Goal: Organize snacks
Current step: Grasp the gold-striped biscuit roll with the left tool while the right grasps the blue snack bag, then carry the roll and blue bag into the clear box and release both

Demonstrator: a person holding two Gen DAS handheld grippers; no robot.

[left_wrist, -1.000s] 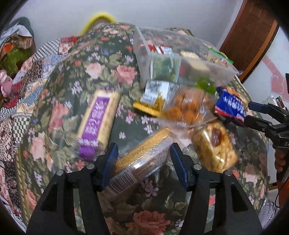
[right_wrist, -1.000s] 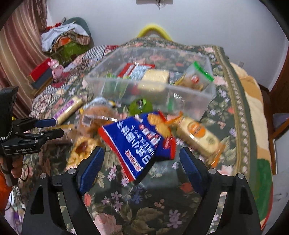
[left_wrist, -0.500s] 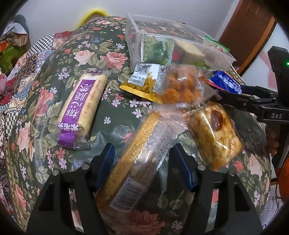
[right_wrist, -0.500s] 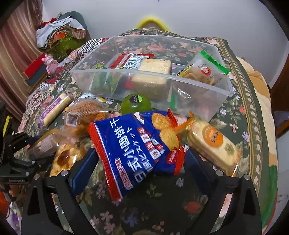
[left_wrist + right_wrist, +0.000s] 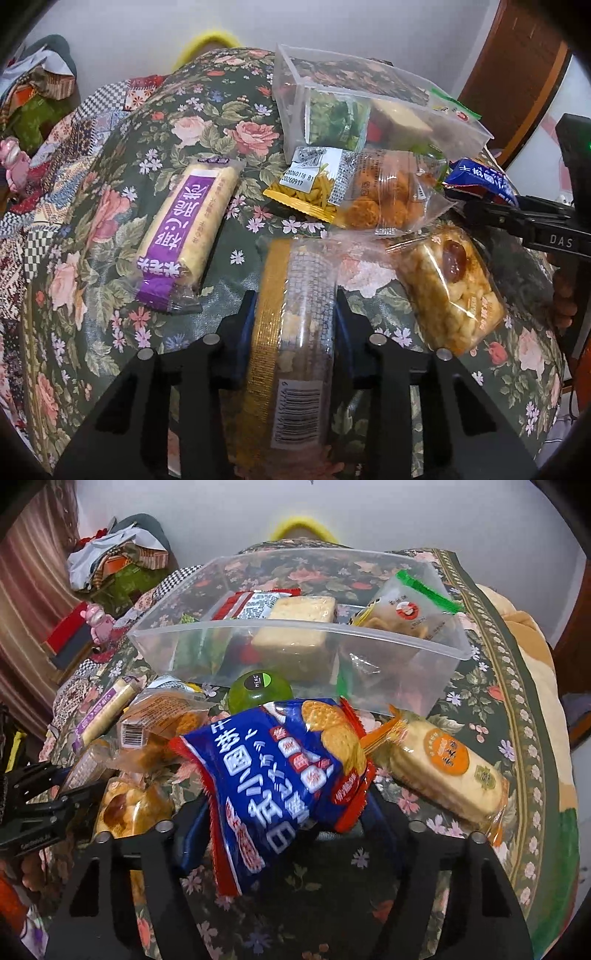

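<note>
Both tools clenched on snacks just short of the clear plastic bin [image 5: 424,642]: the right tool [image 5: 284,812] grips a blue biscuit bag [image 5: 280,771], the left tool [image 5: 295,325] a gold-edged cracker pack [image 5: 291,332], long axis pointing binward.

Floral cloth [image 5: 491,635]; pink toy [image 5: 99,627], perhaps.

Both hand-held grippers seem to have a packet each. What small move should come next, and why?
Probably carry the blue cracker bag, pinched in the right hand-held gripper, forward over the clear bin and release it: the bin sits open just ahead with room at its near side. The left hand-held gripper grips the gold-edged packet.
</note>
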